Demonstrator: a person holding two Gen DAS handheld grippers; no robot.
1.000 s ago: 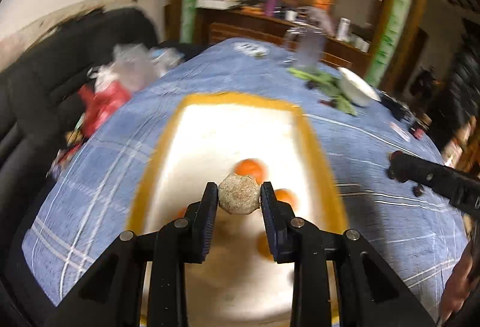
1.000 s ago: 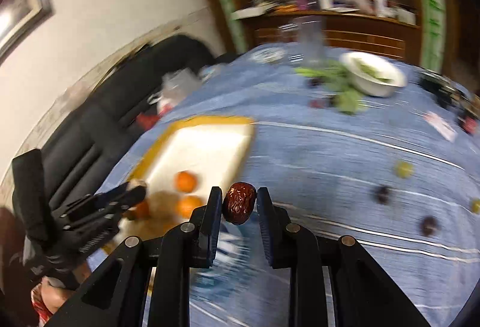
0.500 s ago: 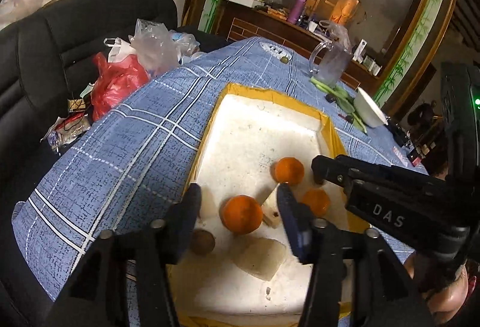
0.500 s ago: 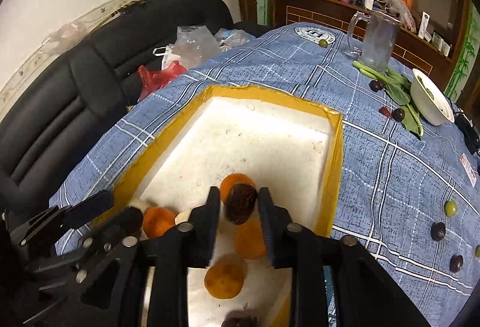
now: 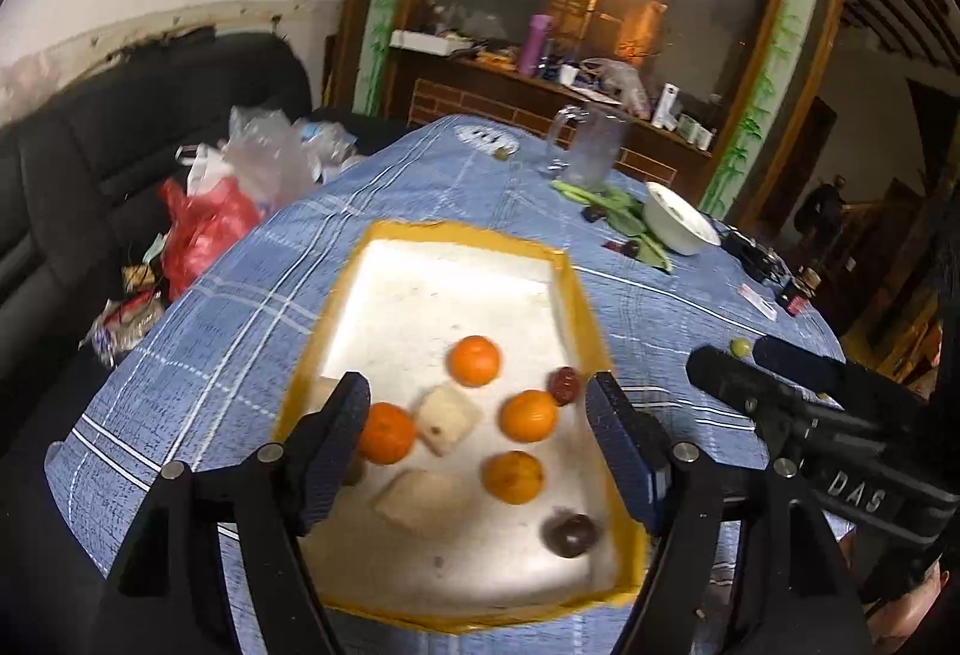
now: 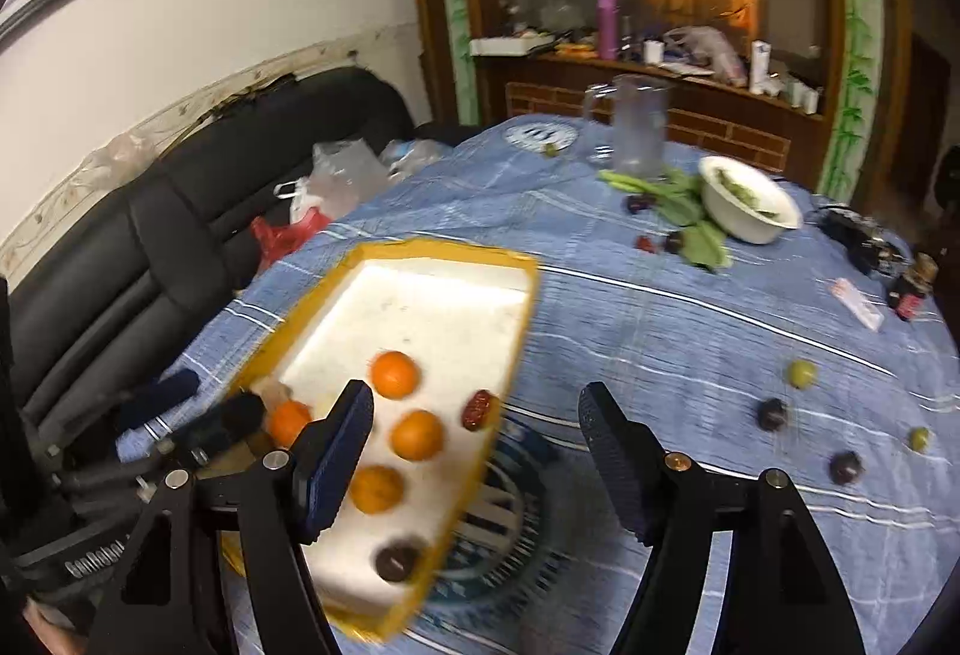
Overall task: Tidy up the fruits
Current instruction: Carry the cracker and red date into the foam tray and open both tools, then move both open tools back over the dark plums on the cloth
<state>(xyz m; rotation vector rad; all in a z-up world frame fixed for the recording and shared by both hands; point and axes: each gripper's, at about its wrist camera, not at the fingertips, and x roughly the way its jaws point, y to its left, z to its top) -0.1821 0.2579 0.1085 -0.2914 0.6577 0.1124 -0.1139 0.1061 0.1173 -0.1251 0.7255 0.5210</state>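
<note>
A white foam tray with a yellow rim [image 5: 462, 241] [image 6: 444, 251] lies on the blue checked tablecloth. It holds several oranges [image 5: 474, 360] [image 6: 393, 374], a red date [image 5: 565, 385] [image 6: 479, 410], a dark plum [image 5: 570, 534] [image 6: 397, 561] and pale blocks [image 5: 449, 418]. My left gripper [image 5: 477, 454] is open and empty above the tray's near half. My right gripper [image 6: 474, 460] is open and empty over the tray's right rim; it shows in the left wrist view [image 5: 798, 403]. Loose dark plums [image 6: 771, 413] and green fruits [image 6: 802, 373] lie on the cloth to the right.
A white bowl [image 6: 750, 208] with green leaves [image 6: 678, 205], a clear jug [image 6: 639, 126] and small bottles [image 6: 912, 289] stand at the far side. Plastic bags [image 5: 228, 199] lie on the black sofa [image 6: 180, 217] to the left.
My left gripper opened and left its round brown fruit in the tray. My right gripper opened, and the red date now lies in the tray by the right rim. Both pulled back.
</note>
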